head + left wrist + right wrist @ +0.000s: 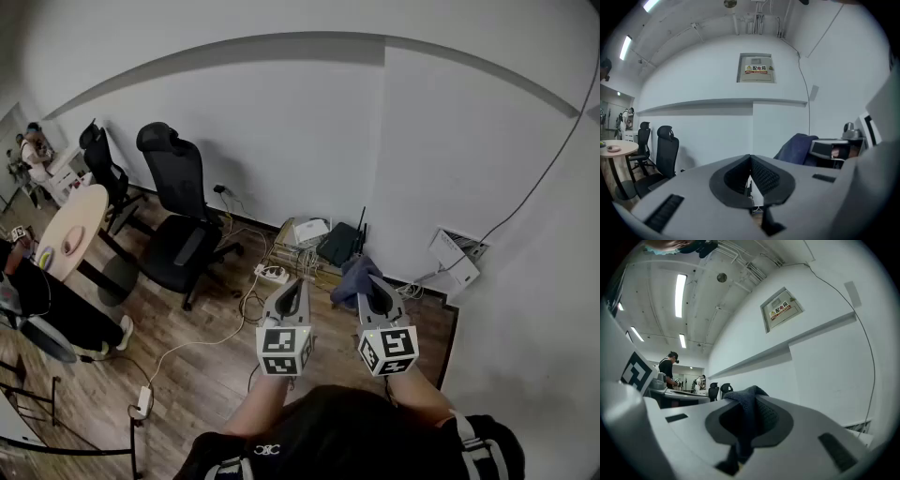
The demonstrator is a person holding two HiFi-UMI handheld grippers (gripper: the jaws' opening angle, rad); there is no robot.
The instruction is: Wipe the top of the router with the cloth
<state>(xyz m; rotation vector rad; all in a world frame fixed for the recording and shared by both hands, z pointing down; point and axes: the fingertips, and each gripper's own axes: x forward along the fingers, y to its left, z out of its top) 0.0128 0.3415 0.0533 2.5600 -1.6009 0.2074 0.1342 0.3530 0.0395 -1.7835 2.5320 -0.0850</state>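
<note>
You are holding the left tongs (292, 285) out in front of you with the tips pressed together and nothing between them; the left gripper view shows the ribbed pads (764, 174) meeting at the front. You are gripping the dark blue fabric cloth (351, 279) in the right tongs (376, 287), which are clamped on it, and in the right gripper view the cloth (745, 414) is bunching between the pads and draping down. The black flat router with an upright antenna (338, 245) is lying among cables and boxes on the wooden plank floor (206, 375), against the white wall (281, 131), just beyond the cloth. A white power strip (272, 274) is lying to the router's left. A black mesh office chair (174, 234) is standing further left, beside a round pale wooden surface (70, 231).
</note>
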